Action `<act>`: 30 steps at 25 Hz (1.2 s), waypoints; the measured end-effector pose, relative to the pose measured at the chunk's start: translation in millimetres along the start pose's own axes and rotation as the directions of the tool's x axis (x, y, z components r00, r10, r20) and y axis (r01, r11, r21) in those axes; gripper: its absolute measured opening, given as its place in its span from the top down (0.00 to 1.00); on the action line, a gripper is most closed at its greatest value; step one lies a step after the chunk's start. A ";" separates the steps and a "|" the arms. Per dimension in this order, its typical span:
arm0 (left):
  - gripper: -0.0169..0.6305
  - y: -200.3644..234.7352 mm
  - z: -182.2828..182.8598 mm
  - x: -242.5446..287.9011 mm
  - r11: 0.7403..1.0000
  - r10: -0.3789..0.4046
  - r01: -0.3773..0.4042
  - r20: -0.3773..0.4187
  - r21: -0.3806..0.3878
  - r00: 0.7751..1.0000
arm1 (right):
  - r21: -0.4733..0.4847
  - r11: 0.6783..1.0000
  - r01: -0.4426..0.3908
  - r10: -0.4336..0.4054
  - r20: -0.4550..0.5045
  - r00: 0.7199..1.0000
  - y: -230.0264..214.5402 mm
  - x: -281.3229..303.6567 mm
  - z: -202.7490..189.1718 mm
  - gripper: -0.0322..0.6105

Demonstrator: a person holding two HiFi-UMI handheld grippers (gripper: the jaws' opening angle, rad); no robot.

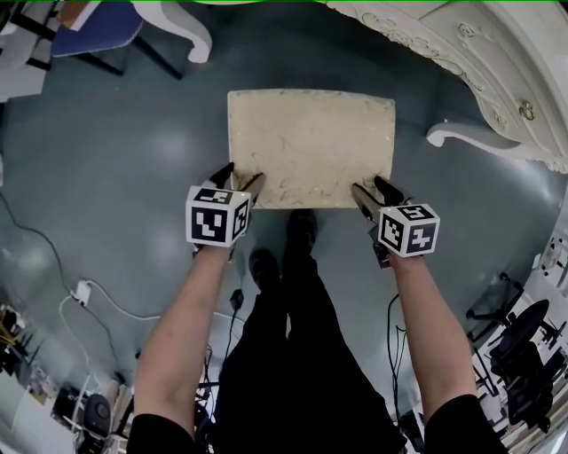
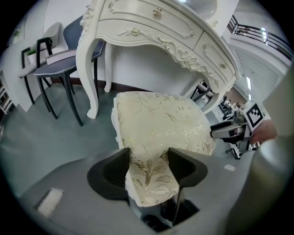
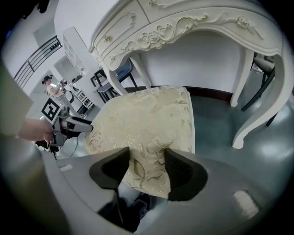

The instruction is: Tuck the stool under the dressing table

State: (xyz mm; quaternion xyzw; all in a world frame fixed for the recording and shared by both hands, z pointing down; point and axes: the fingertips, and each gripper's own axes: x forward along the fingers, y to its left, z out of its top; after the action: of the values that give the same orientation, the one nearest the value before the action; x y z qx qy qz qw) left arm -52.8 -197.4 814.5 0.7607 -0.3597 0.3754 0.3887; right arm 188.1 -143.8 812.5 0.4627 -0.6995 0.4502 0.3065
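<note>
Head view, left to right: a blue-seated chair (image 1: 93, 27) stands at the top left on the grey-green floor (image 1: 115, 133), and white cables (image 1: 98, 297) trail lower down beside your left arm. Your left gripper (image 1: 241, 176) carries its left cube (image 1: 217, 217), printed with black-and-white square markers that are patterns rather than letters. Its jaws pinch the near left corner of the stool (image 1: 311, 146); in the left gripper view the gold-leaf fabric fills the gap and touches both pads. The stool, cream cushion up, stands on the floor ahead of your shoes (image 1: 300, 232), out in front of the dressing table (image 1: 497, 62). The table's carved white front curves across the top right, with one curled leg near the stool's right side. Your right gripper (image 1: 370, 186), bearing the right cube (image 1: 408, 229), clamps the near right corner likewise, fabric pressed between both pads in the right gripper view. Black-framed furniture (image 1: 519, 346) crowds the lower right.
</note>
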 end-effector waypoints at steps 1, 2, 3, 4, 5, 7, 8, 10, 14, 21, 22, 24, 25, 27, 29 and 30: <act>0.53 0.6 5.9 2.6 1.000 0.004 -0.004 -0.004 -0.001 1.000 | -0.001 1.000 -0.007 0.007 0.003 1.000 -3.6 0.8 5.6 0.57; 0.53 0.5 10.9 5.2 1.000 0.008 -0.008 -0.007 -0.003 1.000 | -0.001 1.000 -0.015 0.015 0.003 1.000 -7.4 1.0 10.2 0.58; 0.53 0.0 15.7 7.9 1.000 0.013 -0.013 -0.008 -0.005 1.000 | -0.001 1.000 -0.023 0.023 0.003 1.000 -11.4 0.9 14.5 0.58; 0.53 -0.5 21.5 10.9 1.000 0.016 -0.016 -0.005 -0.006 1.000 | -0.001 1.000 -0.029 0.029 0.006 1.000 -15.8 0.8 19.3 0.59; 0.53 -0.9 28.3 14.1 1.000 0.018 -0.018 0.003 -0.005 1.000 | 0.000 1.000 -0.031 0.031 0.013 0.999 -20.4 0.9 24.8 0.60; 0.53 -1.2 42.9 20.5 1.000 0.016 -0.016 0.021 0.000 1.000 | 0.001 1.000 -0.022 0.022 0.032 0.999 -29.6 2.2 36.9 0.60; 0.53 -1.7 49.7 23.4 1.000 0.013 -0.013 0.030 0.002 0.999 | 0.002 1.000 -0.013 0.013 0.043 0.999 -34.2 2.9 43.0 0.60; 0.53 -3.1 61.7 28.5 1.000 0.004 -0.004 0.043 0.007 0.999 | 0.003 1.000 0.006 -0.006 0.066 0.998 -43.1 4.0 55.0 0.60; 0.52 -1.3 89.8 38.1 0.999 -0.016 0.013 0.083 0.036 0.996 | 0.013 0.999 0.049 -0.050 0.110 0.993 -57.2 7.9 80.3 0.60; 0.51 16.4 131.0 49.5 0.991 -0.069 0.056 0.107 0.118 0.992 | 0.091 0.986 0.138 -0.151 0.160 0.975 -57.5 18.7 103.2 0.60; 0.51 21.2 137.6 50.6 0.988 -0.081 0.065 0.110 0.138 0.991 | 0.107 0.984 0.141 -0.157 0.166 0.974 -55.4 21.5 105.9 0.60; 0.51 29.3 150.1 50.8 0.978 -0.113 0.091 0.116 0.186 0.987 | 0.136 0.978 0.159 -0.183 0.184 0.966 -50.7 26.5 109.8 0.60; 0.51 31.3 153.9 49.5 0.972 -0.130 0.103 0.117 0.213 0.985 | 0.149 0.973 0.175 -0.202 0.195 0.960 -48.5 27.6 109.9 0.60; 0.51 32.6 158.8 45.3 0.956 -0.146 0.109 0.120 0.274 0.982 | 0.162 0.965 0.207 -0.241 0.231 0.943 -46.8 27.4 112.6 0.60; 0.54 30.7 154.8 39.6 0.944 -0.140 0.097 0.117 0.314 0.983 | 0.163 0.962 0.220 -0.257 0.262 0.930 -45.7 25.9 114.8 0.60; 0.55 28.4 149.0 36.7 0.942 -0.135 0.092 0.113 0.324 0.984 | 0.162 0.962 0.218 -0.255 0.268 0.929 -44.5 24.1 113.7 0.60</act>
State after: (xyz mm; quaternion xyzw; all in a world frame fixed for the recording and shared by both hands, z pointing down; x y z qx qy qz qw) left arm -16.3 -347.6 792.9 0.8562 -0.2753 0.3533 0.2575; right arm 218.6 -264.1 802.0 0.6228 -0.6447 0.3826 0.2236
